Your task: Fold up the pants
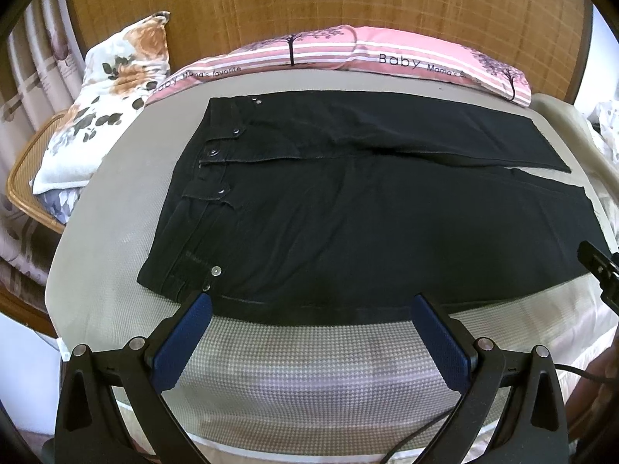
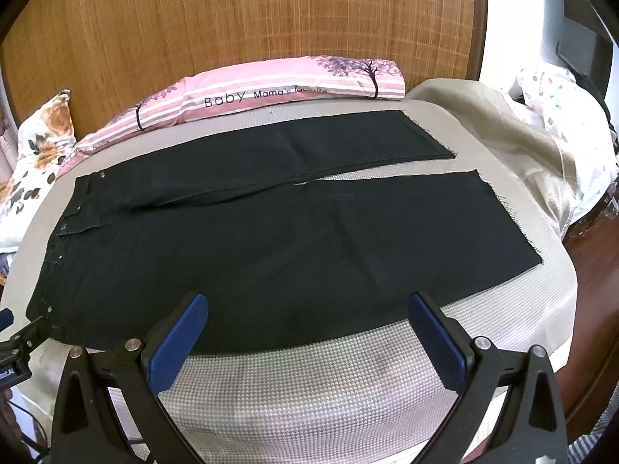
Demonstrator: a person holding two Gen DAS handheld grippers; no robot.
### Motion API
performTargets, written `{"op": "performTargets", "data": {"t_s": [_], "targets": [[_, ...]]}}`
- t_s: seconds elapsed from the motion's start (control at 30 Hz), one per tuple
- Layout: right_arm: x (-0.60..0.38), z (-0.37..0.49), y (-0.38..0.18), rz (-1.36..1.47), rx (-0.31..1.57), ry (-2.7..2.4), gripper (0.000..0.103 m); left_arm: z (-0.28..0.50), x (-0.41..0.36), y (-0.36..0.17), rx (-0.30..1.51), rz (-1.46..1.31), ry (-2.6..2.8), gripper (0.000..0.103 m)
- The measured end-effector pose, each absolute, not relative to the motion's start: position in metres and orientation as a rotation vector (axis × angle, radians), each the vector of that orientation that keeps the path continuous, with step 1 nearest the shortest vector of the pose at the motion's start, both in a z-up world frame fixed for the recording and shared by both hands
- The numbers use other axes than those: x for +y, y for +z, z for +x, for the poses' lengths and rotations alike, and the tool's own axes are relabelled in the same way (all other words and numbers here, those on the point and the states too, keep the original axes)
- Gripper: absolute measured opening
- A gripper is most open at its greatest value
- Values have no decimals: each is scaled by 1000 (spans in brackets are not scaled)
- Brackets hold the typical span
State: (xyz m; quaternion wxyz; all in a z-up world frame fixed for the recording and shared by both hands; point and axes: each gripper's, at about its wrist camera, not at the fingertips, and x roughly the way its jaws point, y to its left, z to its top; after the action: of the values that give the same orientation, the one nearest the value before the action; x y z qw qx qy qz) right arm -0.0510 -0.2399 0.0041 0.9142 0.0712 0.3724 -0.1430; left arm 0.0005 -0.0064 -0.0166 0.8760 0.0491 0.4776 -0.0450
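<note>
Nearest to us, our left gripper [image 1: 311,303] hovers with its blue-padded jaws spread wide and empty, just at the near hem side of the waist end, and our right gripper [image 2: 309,303] hangs likewise released, its jaws apart over the near edge of the lower leg. Under both lies the bed [image 2: 309,386], covered in a beige houndstooth-weave sheet. On it the black denim pants [image 2: 251,251] lie flat and unfolded, waistband with metal snaps to the left, the two legs running right with a thin gap between their cuffs. Beyond them, against the woven bamboo headboard [image 2: 232,19], we see a pink striped pillow printed "Baby" [image 2: 278,85], and at far left a floral cushion [image 1: 112,92].
</note>
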Motion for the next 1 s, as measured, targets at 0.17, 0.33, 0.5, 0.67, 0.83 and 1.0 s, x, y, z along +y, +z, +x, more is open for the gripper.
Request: {"op": "performTargets", "data": {"t_s": [0.17, 0.33, 0.5, 0.67, 0.83, 1.0], "targets": [[-240, -52, 7, 139, 746, -293, 102, -1, -8, -14, 985, 104, -102, 102], [-240, -54, 9, 139, 734, -291, 102, -3, -11, -10, 968, 109, -119, 102], [-241, -55, 11, 142, 725, -290, 102, -4, -13, -7, 953, 115, -129, 102], [-241, -56, 13, 143, 716, -291, 102, -6, -14, -5, 942, 118, -133, 102], [-240, -57, 13, 145, 712, -287, 102, -6, -15, -4, 935, 118, -135, 102], [-240, -57, 14, 146, 705, -289, 102, -6, -16, -4, 934, 118, -134, 102]]}}
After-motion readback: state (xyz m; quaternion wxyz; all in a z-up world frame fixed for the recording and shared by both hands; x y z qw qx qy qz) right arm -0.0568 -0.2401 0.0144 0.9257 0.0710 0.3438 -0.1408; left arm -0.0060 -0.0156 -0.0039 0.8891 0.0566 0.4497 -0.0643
